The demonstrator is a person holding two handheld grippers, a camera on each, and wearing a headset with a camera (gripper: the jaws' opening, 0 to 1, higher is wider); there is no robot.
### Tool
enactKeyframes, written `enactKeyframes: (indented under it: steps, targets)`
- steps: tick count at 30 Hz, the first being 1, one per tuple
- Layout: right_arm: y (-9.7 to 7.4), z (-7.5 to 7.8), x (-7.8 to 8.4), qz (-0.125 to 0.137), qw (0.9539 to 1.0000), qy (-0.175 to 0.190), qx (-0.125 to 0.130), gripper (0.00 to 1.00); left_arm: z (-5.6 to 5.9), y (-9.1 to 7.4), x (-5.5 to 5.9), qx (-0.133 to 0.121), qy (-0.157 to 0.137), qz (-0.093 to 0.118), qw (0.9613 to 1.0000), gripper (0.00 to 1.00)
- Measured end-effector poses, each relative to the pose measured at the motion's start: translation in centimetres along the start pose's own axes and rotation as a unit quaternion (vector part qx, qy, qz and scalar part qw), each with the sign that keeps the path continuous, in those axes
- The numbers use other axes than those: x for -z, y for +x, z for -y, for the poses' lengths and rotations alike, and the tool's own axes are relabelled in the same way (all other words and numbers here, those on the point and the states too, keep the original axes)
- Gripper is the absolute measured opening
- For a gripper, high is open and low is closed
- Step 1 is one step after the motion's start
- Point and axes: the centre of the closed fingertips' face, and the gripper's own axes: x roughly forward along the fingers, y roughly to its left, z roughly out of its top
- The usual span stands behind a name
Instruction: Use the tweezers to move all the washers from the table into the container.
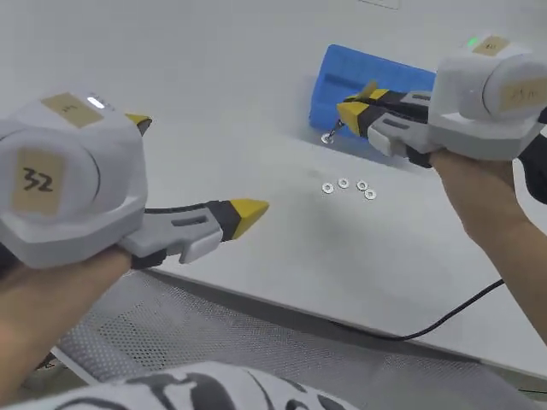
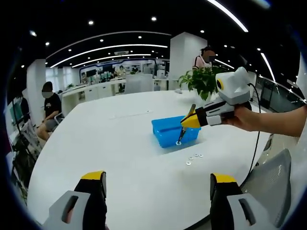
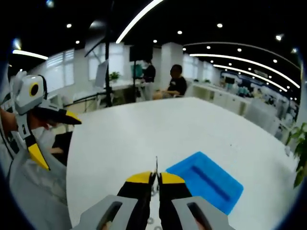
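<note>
Four washers (image 1: 343, 183) in a short row on the white table (image 1: 214, 128), near the blue container (image 1: 376, 81) but apart from it. One further washer (image 1: 326, 138), apparently, at the tip of the tweezers (image 1: 335, 128), low by the container's near edge; too small to tell whether touching the table. Right claw (image 1: 352, 107) pressed together, pinching the tweezers. Left claw (image 1: 197, 166) spread wide, raised above the table's near side, well apart from the washers.

A broad white surface (image 2: 120, 143) stands in an open-plan office. Curved light strips (image 2: 110, 47) and spots (image 2: 91, 22) cross the dark ceiling (image 2: 124, 31). A white pillar (image 2: 184, 57) rises near a leafy plant (image 2: 201, 81). A grey mesh chair (image 1: 214, 333) sits at the near edge.
</note>
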Motion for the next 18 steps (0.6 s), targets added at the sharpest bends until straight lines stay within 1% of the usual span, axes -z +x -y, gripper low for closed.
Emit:
enactKeyframes:
  steps: [3,6,8,9,10,11,13,16,18]
  targets:
    - [0.2,0.6,-0.8,0.009,0.9999,-0.004,0.002,0.01,0.0,0.0,0.0,-0.001,0.003,0.0,1.0,0.91]
    - [0.6,1.8,-1.5,0.019,0.9997,0.007,0.009,0.01,0.1,0.0,0.0,0.0,0.006,-0.001,1.0,0.92]
    - [0.9,2.5,-1.7,0.021,0.9995,0.01,0.02,0.01,0.0,0.0,0.0,0.0,0.009,-0.002,1.0,0.92]
    - [1.2,3.4,-1.8,0.024,0.9991,0.011,0.034,0.01,0.0,0.0,0.1,0.0,0.009,-0.003,1.0,0.93]
    - [1.3,3.9,-1.9,0.024,0.9987,0.017,0.042,0.01,0.0,0.0,0.2,0.001,0.008,-0.005,1.0,0.94]
    - [1.6,4.7,-1.9,0.025,0.9981,0.027,0.049,0.01,0.1,0.1,0.3,0.002,0.006,-0.007,1.0,0.95]
    - [2.0,5.6,-1.7,0.025,0.9971,0.038,0.061,0.01,0.0,0.1,0.4,0.0,0.008,-0.01,0.9999,0.97]
    - [3.2,6.1,-1.3,0.025,0.9968,0.041,0.064,0.01,0.0,0.2,0.5,-0.001,0.009,-0.015,0.9998,0.99]
    - [3.8,6.4,-0.8,0.017,0.9963,0.049,0.069,0.01,0.1,0.2,0.6,-0.001,0.009,-0.018,0.9998,0.99]
